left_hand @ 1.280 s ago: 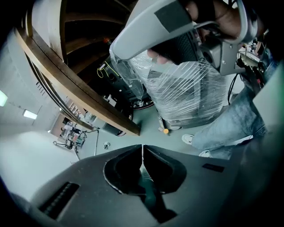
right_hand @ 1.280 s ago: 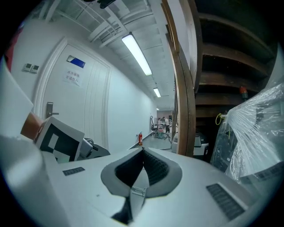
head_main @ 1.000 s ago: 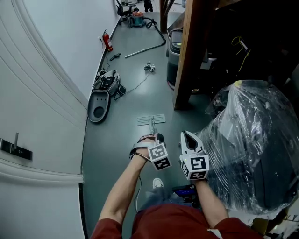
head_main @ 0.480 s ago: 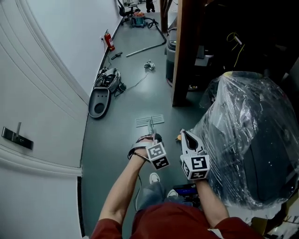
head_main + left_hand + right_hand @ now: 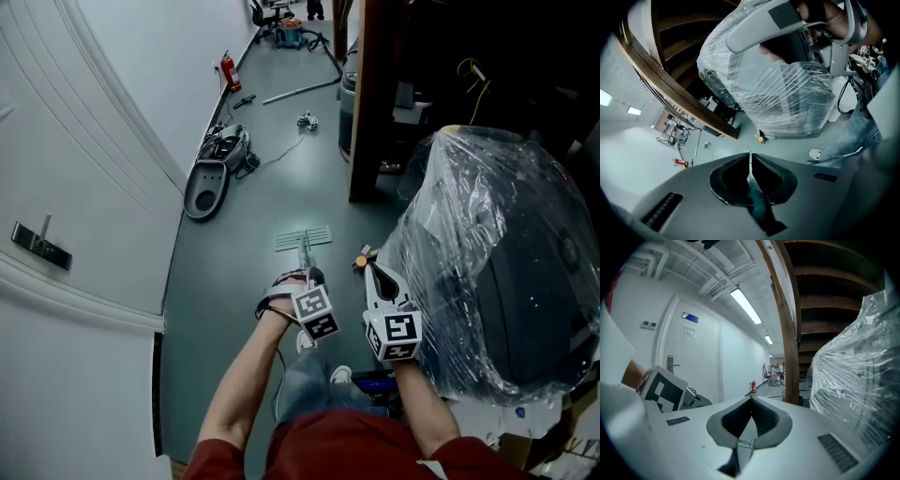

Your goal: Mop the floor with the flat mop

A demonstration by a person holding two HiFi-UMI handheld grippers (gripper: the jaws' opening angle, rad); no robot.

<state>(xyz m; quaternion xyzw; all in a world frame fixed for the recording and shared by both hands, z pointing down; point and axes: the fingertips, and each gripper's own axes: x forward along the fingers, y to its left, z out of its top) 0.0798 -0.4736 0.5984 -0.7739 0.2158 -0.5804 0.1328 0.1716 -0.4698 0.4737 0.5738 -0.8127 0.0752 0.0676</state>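
Observation:
The flat mop's pale head (image 5: 303, 238) lies flat on the grey-green floor just ahead of my hands. Its thin pole (image 5: 306, 256) rises back to my left gripper (image 5: 309, 276), which is shut on the dark teal handle (image 5: 757, 204); the handle shows between the jaws in the left gripper view. My right gripper (image 5: 374, 272) hovers level with the left one, a hand's width to its right. Its jaws meet at the tips (image 5: 751, 401), and I cannot make out anything held between them. It also shows at the top of the left gripper view (image 5: 787, 23).
A big plastic-wrapped load (image 5: 492, 253) crowds the right side, with a small orange thing (image 5: 360, 262) at its foot. A wooden post (image 5: 363, 103) stands ahead on the right. Left is a white door (image 5: 56, 234). A grey floor machine (image 5: 208, 183), cables, a fire extinguisher (image 5: 230, 70) and a loose pole (image 5: 300, 92) lie further along.
The view has shifted forward along the corridor, so the wrapped load and door sit closer. Both grippers and the mop keep their places relative to me. The orange thing has come into sight.

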